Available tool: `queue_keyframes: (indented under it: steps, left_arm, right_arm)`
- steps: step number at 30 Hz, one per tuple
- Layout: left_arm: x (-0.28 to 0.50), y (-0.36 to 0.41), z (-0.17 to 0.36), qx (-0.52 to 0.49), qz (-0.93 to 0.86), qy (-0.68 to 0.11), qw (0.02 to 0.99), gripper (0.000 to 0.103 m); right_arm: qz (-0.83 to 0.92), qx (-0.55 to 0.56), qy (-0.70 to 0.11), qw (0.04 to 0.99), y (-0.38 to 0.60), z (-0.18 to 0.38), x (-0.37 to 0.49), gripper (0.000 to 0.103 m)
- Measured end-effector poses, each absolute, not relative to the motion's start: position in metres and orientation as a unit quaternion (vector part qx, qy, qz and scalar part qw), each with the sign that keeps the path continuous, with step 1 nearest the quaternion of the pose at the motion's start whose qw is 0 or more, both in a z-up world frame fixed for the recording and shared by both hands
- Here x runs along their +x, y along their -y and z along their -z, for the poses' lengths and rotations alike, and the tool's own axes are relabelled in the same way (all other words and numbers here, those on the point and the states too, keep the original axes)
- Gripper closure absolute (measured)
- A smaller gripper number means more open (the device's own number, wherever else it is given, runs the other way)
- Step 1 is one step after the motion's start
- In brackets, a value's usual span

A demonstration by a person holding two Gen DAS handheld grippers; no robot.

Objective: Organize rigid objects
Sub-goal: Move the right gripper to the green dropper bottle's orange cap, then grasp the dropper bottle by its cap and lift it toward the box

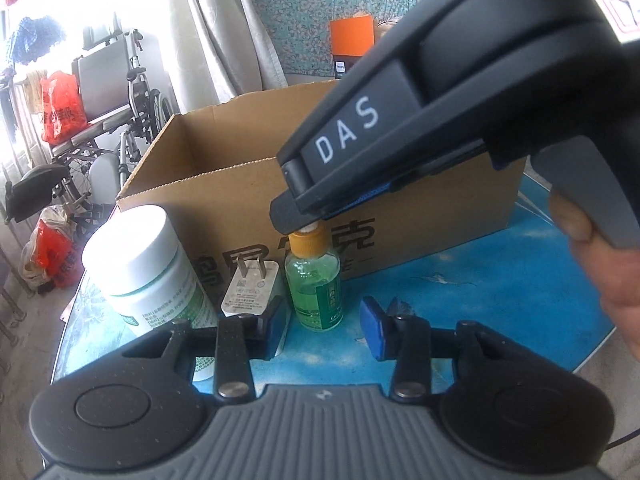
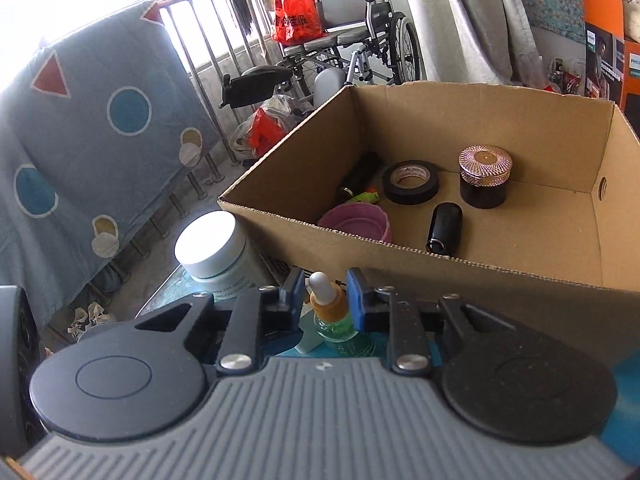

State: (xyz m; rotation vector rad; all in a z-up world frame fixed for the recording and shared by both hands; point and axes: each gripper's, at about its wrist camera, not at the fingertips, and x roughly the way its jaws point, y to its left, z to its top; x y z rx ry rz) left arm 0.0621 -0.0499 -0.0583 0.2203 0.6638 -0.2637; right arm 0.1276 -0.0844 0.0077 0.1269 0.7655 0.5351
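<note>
1. Already inside the cardboard box (image 2: pixel 460 128): tape roll (image 2: pixel 410 181), dark jar (image 2: pixel 484 176), pink cup (image 2: pixel 356 221), black cylinder (image 2: pixel 445 229).
2. Left outside, before the box: white jar (image 1: pixel 136 264), charger (image 1: pixel 250 288), dropper bottle (image 1: pixel 314 280).
3. Right gripper (image 2: pixel 324 296) jaws narrowly straddle the bottle's cap; left gripper (image 1: pixel 320 330) jaws wide, empty.

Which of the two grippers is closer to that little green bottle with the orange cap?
Right. The right hand-held gripper straddles the green bottle's cap from above; the left hand-held gripper sits open just before its base.
</note>
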Motion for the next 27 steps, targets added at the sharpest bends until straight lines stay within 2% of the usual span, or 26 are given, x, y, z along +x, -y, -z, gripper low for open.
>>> queue_keyframes:
  steps: [15,27]
  left_arm:
    - [0.075,0.058,0.061,0.071,0.173,-0.338,0.923,0.061]
    - [0.072,0.077,0.063,0.116,0.18,-0.329,0.92,0.061]
  right_arm:
    - [-0.239,0.087,-0.386,0.887,0.11,-0.01,0.122,0.086]
    - [-0.225,0.114,-0.392,0.885,0.134,-0.006,0.112,0.085]
